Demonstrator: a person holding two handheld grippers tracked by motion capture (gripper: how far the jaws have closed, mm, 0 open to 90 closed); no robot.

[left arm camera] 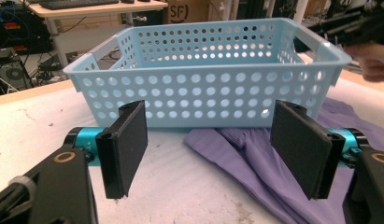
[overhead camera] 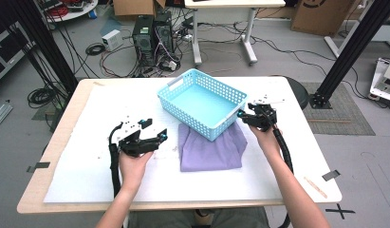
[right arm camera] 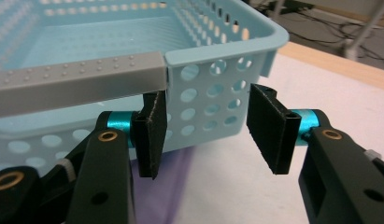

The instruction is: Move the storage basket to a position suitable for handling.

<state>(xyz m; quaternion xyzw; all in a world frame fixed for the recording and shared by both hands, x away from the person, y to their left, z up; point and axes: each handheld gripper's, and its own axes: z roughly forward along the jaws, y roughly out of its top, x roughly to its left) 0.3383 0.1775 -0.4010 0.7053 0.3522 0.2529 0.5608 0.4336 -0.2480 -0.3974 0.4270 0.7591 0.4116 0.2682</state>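
Note:
A light blue perforated basket (overhead camera: 200, 90) stands empty at the table's middle, its near edge resting on a purple cloth (overhead camera: 210, 148). My left gripper (overhead camera: 154, 131) is open, left of the cloth, nothing between its jaws. In the left gripper view the gripper (left arm camera: 213, 144) faces the basket's long wall (left arm camera: 203, 93), with the cloth (left arm camera: 269, 163) low on the right. My right gripper (overhead camera: 244, 118) is open at the basket's right corner. In the right gripper view the gripper (right arm camera: 206, 130) sits close to the basket's end wall (right arm camera: 213, 98), one jaw under the grey handle (right arm camera: 77, 81), above the cloth (right arm camera: 168, 186).
A white sheet (overhead camera: 88, 161) covers the wooden table (overhead camera: 55, 142). Black frame posts (overhead camera: 354, 42) rise at both far sides. Computers and cables (overhead camera: 152, 38) lie on the floor beyond the far edge. The person's other hand (left arm camera: 374, 63) is at the basket's far corner.

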